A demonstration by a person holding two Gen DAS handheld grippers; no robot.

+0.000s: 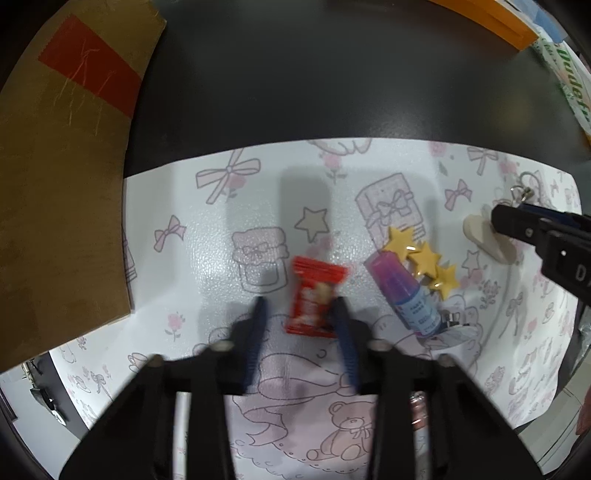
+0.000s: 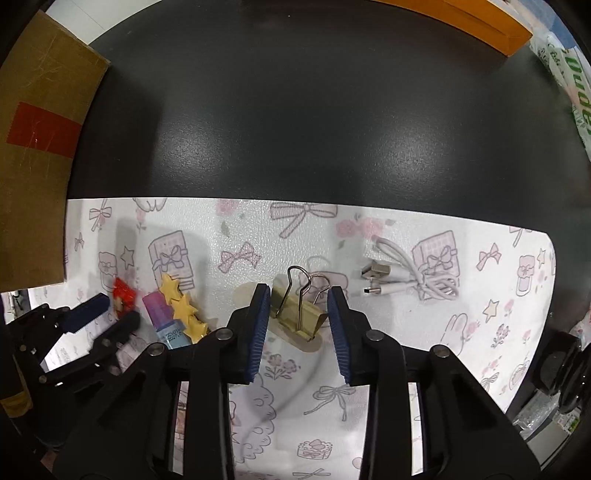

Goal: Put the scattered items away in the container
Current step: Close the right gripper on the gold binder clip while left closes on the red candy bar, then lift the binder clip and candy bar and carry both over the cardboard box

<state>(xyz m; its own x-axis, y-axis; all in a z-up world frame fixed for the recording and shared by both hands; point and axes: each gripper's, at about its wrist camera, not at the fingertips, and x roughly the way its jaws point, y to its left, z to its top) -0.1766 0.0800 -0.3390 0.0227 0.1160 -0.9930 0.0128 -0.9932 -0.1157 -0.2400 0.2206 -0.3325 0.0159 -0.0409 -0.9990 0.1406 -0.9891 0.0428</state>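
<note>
A red candy packet (image 1: 314,295) lies on the patterned white mat (image 1: 207,236). My left gripper (image 1: 299,308) straddles it from above; the right pad touches the packet, while a gap shows at the left pad, so it is open. In the right wrist view, a gold binder clip (image 2: 299,317) rests on a cream flat piece (image 2: 243,291). My right gripper (image 2: 297,295) has both pads against the clip's sides. The brown cardboard box (image 1: 66,184) with red tape stands at the far left.
A purple-blue small bottle (image 1: 402,295) and a yellow star hair clip (image 1: 424,258) lie between the two grippers. A white USB cable (image 2: 413,280) lies right of the binder clip. Behind the mat is black tabletop (image 2: 295,129), with an orange box (image 2: 480,22) and a green-printed bag (image 2: 576,92).
</note>
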